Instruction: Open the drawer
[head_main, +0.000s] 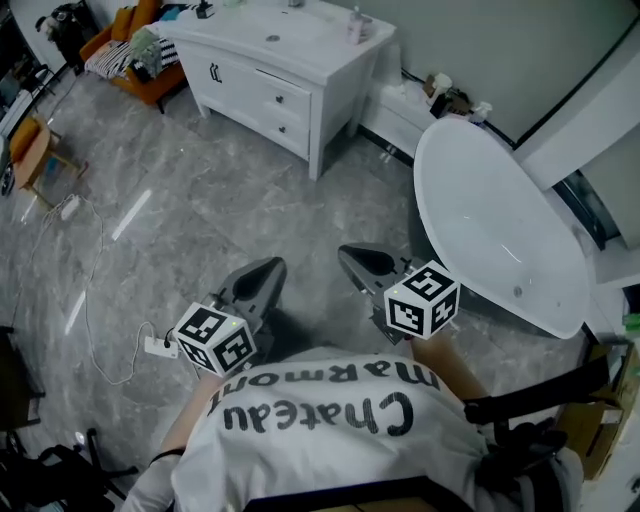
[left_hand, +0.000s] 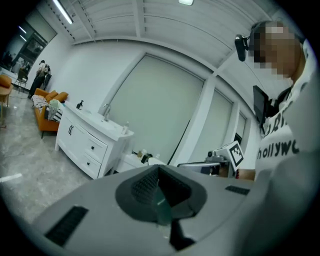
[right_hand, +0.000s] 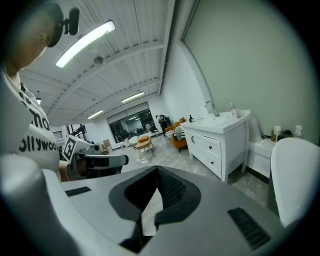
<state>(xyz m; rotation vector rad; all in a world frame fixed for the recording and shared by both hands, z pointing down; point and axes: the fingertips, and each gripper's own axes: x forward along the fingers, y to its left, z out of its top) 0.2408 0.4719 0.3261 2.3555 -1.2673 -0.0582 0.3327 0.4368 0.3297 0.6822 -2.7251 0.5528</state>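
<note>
Grey marbled floor (head_main: 180, 230) runs to a white vanity cabinet (head_main: 300, 60) at the far wall, where both dark-knobbed drawers (head_main: 283, 105) sit closed. Well short of it, the left gripper (head_main: 268, 272) and right gripper (head_main: 355, 258) hover, fingers pressed together on nothing. A white oval bathtub (head_main: 490, 220) lies to the right. The person's white shirt (head_main: 330, 440) reads "Chateau Marmont".

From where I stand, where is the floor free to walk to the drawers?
The grey floor between you and the vanity is bare, bathtub on its right. Crowded: cable and power strip at left, low shelf beside the vanity.
</note>
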